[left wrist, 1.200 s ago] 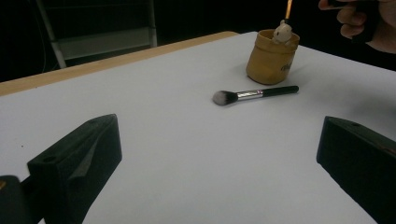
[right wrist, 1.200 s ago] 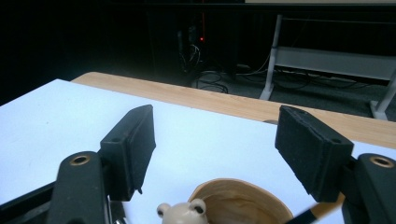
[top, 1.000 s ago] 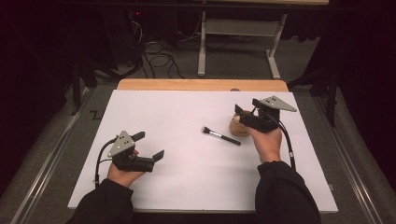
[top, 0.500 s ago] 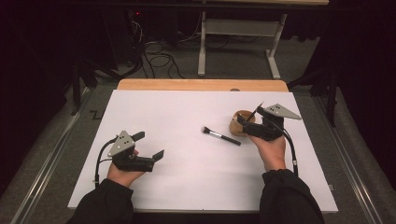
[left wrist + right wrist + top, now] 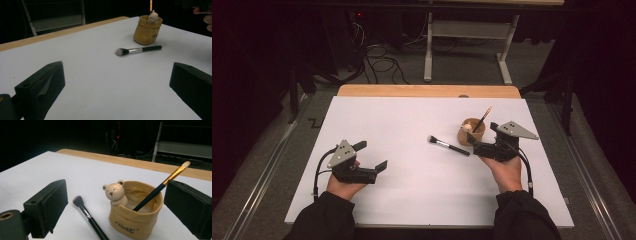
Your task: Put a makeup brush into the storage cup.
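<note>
A tan fabric cup (image 5: 473,132) (image 5: 132,222) with a small bear figure (image 5: 115,192) on its rim stands right of the middle of the table. A thin gold-and-black brush (image 5: 482,119) (image 5: 160,187) leans inside it. A black makeup brush (image 5: 449,146) (image 5: 137,50) lies flat just left of the cup. My right gripper (image 5: 482,135) (image 5: 116,195) sits low just behind the cup; its jaws have just been opening and stand open, touching nothing. My left gripper (image 5: 371,155) (image 5: 117,80) rests open at the front left, with nothing between its jaws.
A white sheet (image 5: 412,120) covers the table, and a wooden edge (image 5: 427,91) shows at the far side. Beyond it are cables (image 5: 382,65) on the floor and a white table frame (image 5: 467,30). Darkness surrounds the table.
My right gripper has moved from over the cup back toward the person and a little down, with its jaws wider. The thin brush now stands free in the cup. The left gripper kept still.
</note>
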{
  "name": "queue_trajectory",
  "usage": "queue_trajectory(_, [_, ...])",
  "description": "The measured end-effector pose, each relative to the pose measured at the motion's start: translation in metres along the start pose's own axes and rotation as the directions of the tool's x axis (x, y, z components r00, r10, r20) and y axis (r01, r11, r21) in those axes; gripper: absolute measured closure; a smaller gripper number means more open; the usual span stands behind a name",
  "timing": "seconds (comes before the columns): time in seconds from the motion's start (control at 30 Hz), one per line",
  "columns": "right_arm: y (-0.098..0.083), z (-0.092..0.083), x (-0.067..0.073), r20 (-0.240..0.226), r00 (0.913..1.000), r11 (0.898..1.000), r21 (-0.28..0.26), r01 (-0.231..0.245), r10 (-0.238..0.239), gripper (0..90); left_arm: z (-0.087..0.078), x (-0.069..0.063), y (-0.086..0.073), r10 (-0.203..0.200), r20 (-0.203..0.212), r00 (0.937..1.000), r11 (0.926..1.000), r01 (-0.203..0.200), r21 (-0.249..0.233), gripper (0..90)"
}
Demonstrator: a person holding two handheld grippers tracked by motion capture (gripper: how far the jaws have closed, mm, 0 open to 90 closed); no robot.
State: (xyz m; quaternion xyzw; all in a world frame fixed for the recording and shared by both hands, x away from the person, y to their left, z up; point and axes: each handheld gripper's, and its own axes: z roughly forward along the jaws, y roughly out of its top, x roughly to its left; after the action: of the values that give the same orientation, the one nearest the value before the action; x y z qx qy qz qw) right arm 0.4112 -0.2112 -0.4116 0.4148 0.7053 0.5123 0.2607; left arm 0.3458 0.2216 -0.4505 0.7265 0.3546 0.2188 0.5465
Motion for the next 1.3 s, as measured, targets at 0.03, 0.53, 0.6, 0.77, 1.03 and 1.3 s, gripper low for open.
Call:
queue_trajectory(0.03, [-0.001, -0.002, 0.001, 0.0, 1.0, 1.0, 0.0, 0.002, -0.002, 5.7, 0.0, 0.0, 0.0, 0.001, 0.0, 1.0, 1.0, -0.001, 0.0, 0.6])
queue_trajectory(0.53, [-0.027, -0.037, 0.006, 0.004, 0.9993, 0.999, -0.011, 0.038, -0.038, 0.7, -0.001, 0.001, -0.001, -0.027, 0.01, 0.9996, 0.9996, 0.027, -0.012, 0.6])
queue_trajectory(0.6, [-0.032, -0.042, 0.006, 0.009, 0.9991, 0.999, -0.015, 0.041, -0.041, 0.6, 0.0, 0.002, -0.001, -0.032, 0.01, 0.9994, 0.9994, 0.032, -0.011, 0.6])
queue_trajectory(0.77, [-0.047, -0.054, 0.008, 0.024, 0.9973, 0.997, -0.017, 0.07, -0.07, 0.6, 0.002, 0.004, -0.003, -0.051, 0.009, 0.9987, 0.9987, 0.051, -0.007, 0.5])
queue_trajectory(1.03, [-0.051, -0.061, 0.008, 0.032, 0.9973, 0.998, -0.022, 0.067, -0.066, 0.6, -0.002, 0.003, -0.004, -0.043, 0.004, 0.9991, 0.999, 0.043, -0.012, 0.5])
queue_trajectory(1.3, [-0.058, -0.054, 0.002, 0.058, 0.996, 0.997, 0.039, 0.065, -0.067, 0.6, -0.001, 0.003, -0.004, -0.053, -0.007, 0.9985, 0.9984, 0.053, -0.018, 0.7])
